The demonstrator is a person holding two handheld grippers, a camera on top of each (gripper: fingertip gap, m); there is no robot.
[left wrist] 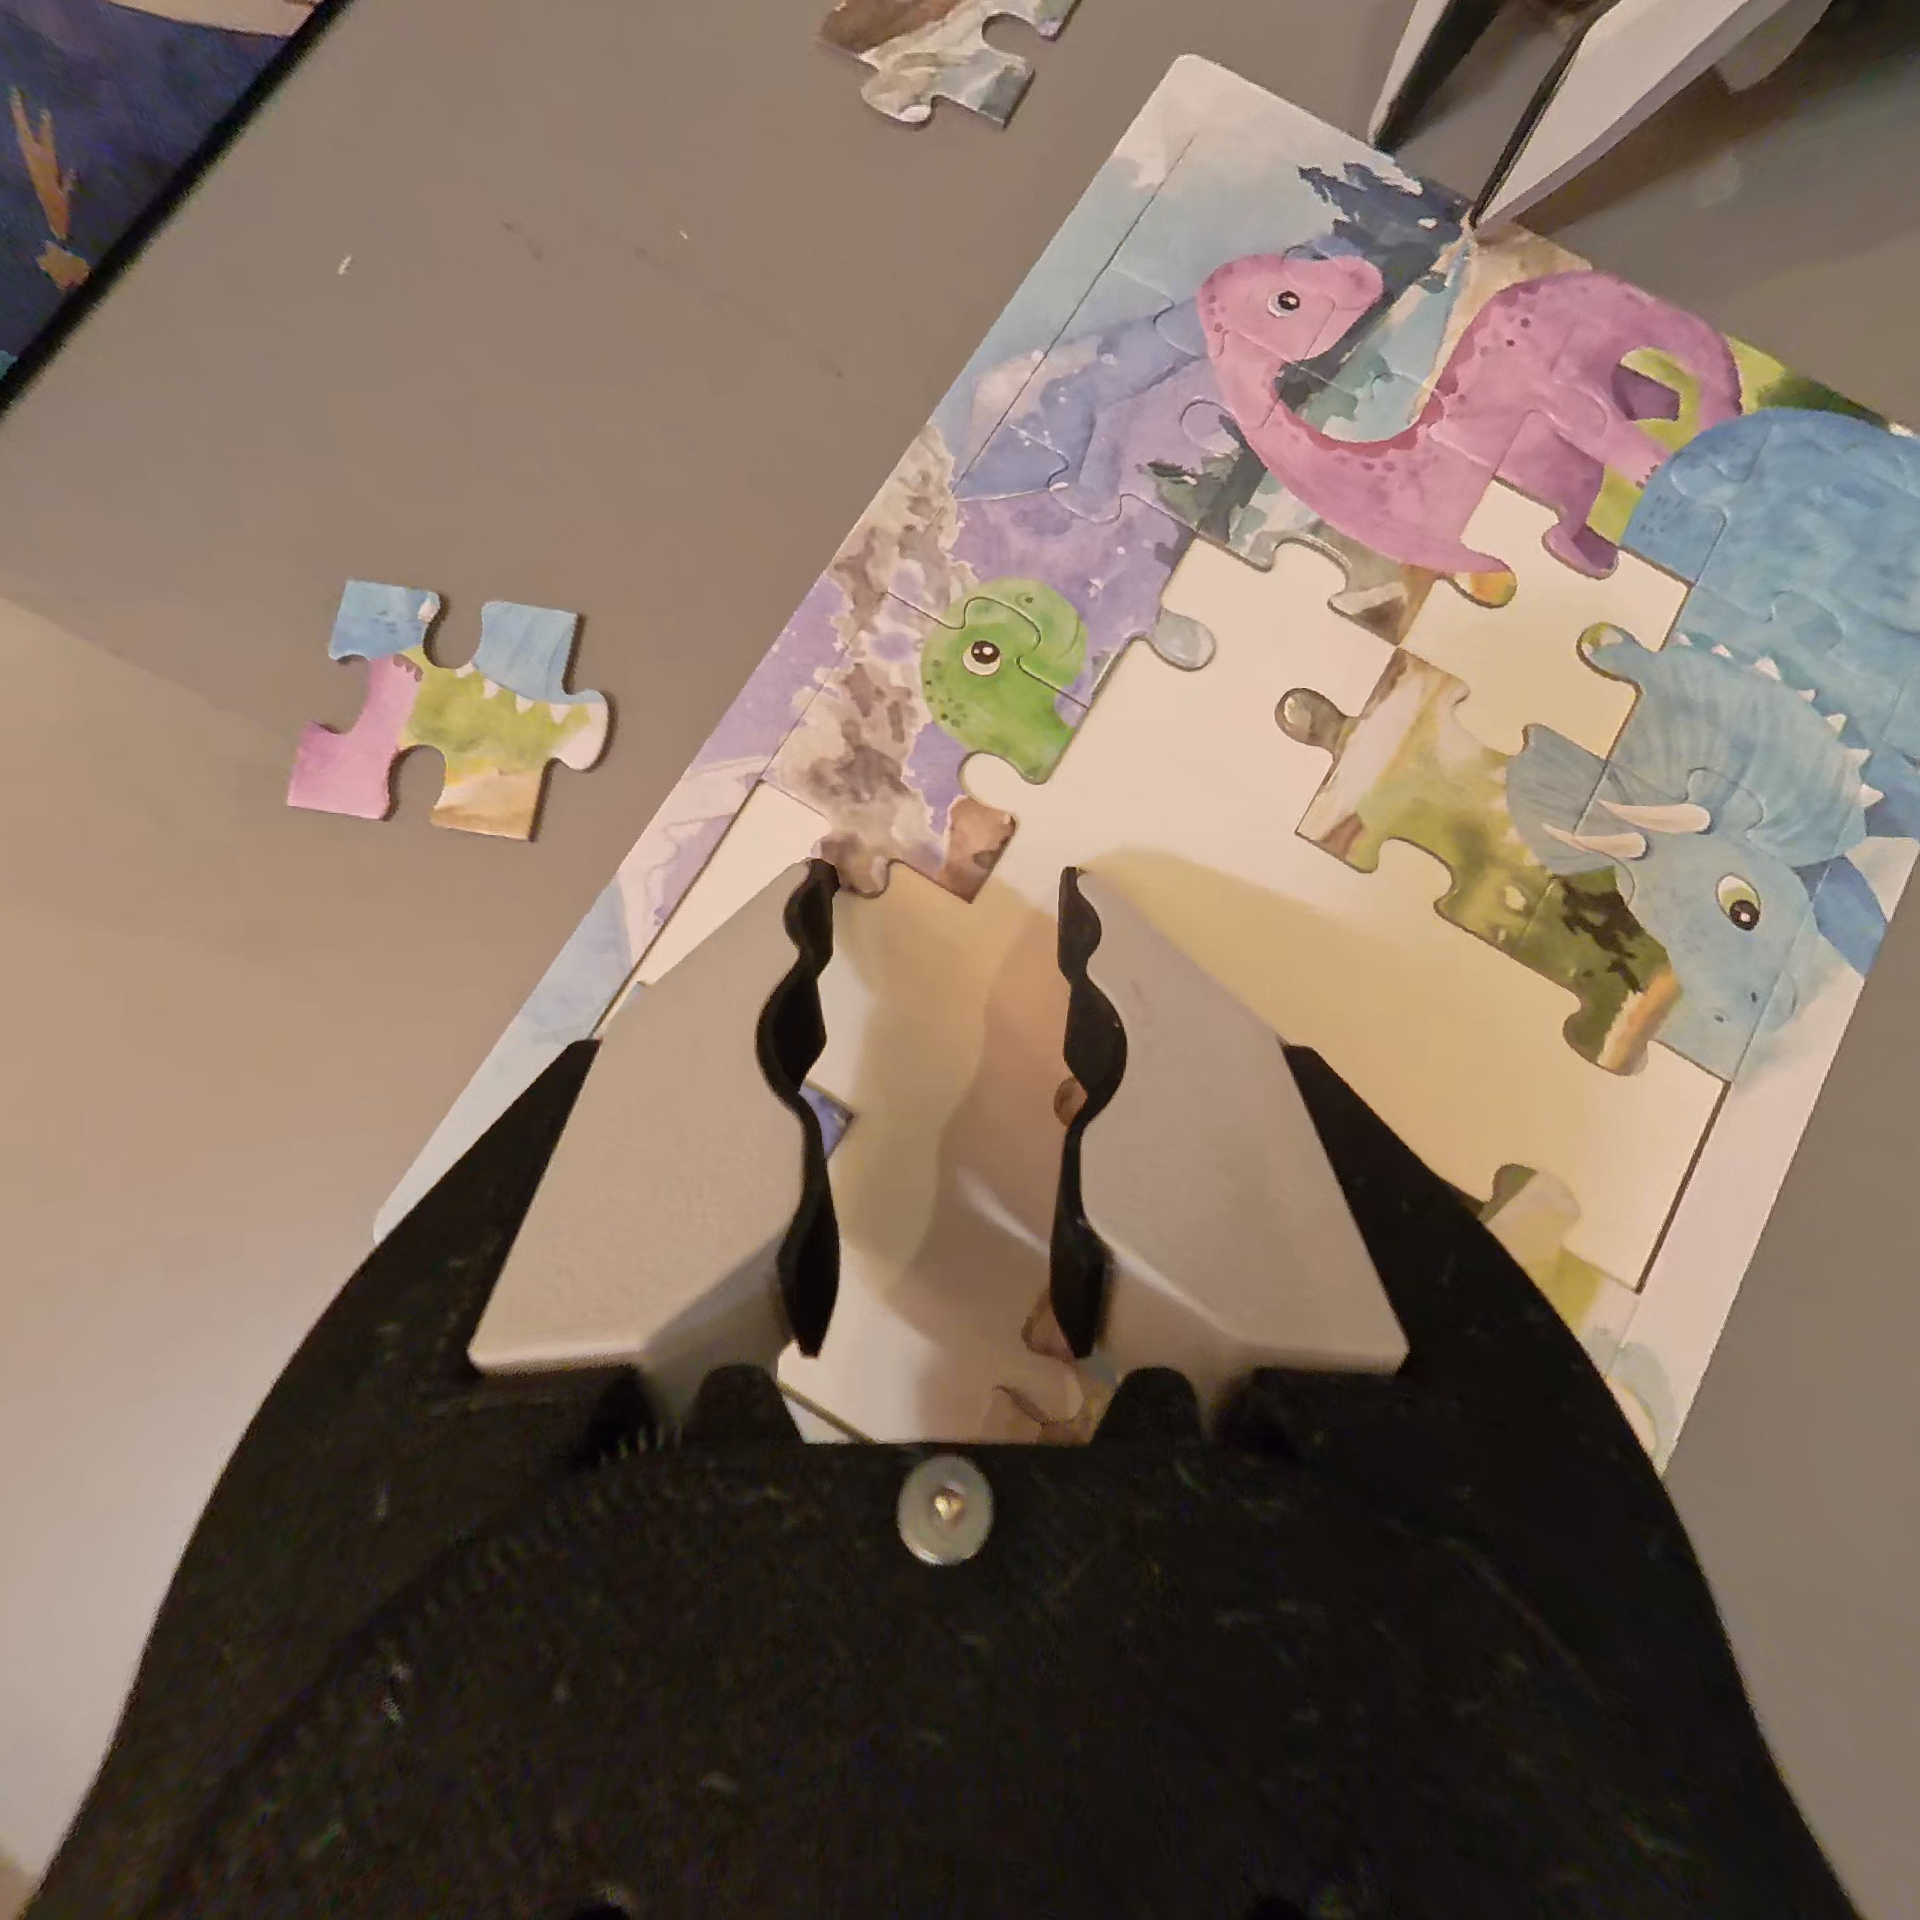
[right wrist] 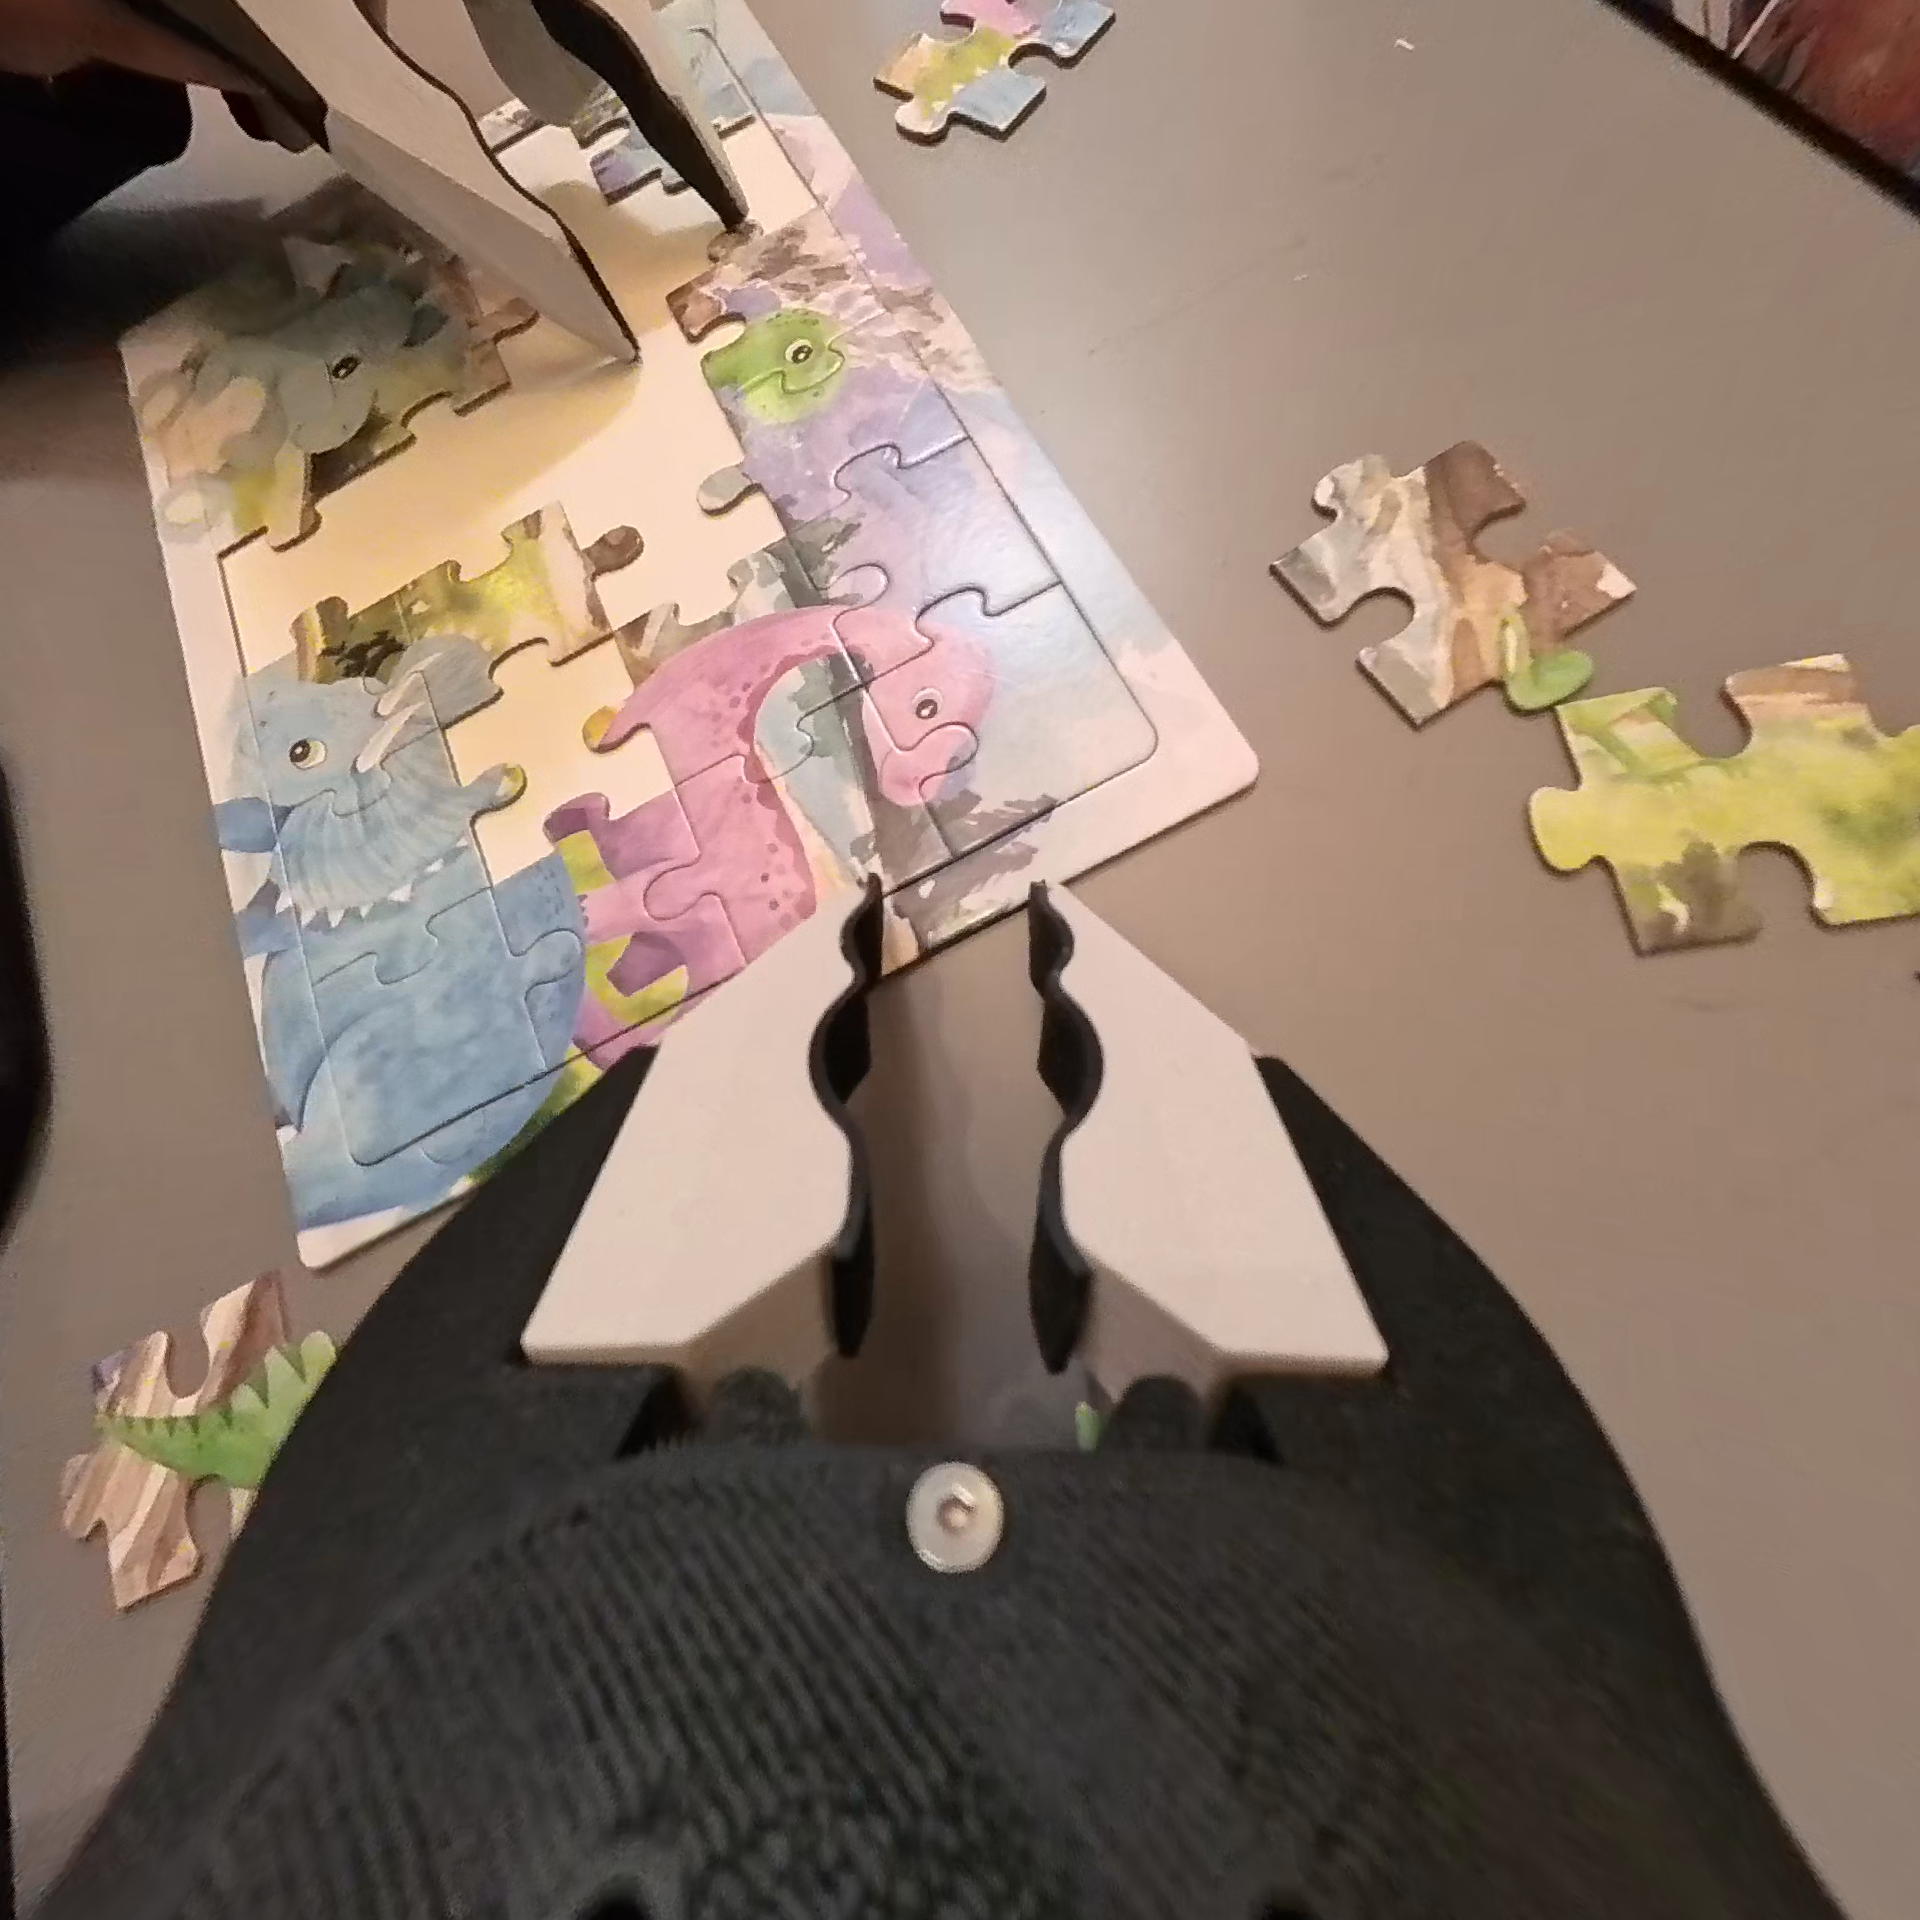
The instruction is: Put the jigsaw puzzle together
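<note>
The puzzle tray lies on the grey table with a partly joined dinosaur picture: a pink dinosaur, a green one and a blue one. Cream gaps show in its middle. My left gripper is open and empty over the bare part of the tray, its left fingertip by the tab of a grey-brown piece. My right gripper is open and empty at the tray's edge, near the pink dinosaur. The left gripper also shows at the far end in the right wrist view.
Loose pieces lie on the table: a blue-pink-green one left of the tray, another at the top. In the right wrist view lie a grey-brown piece, a yellow-green one and a green-tailed one. A dark box edge is at far left.
</note>
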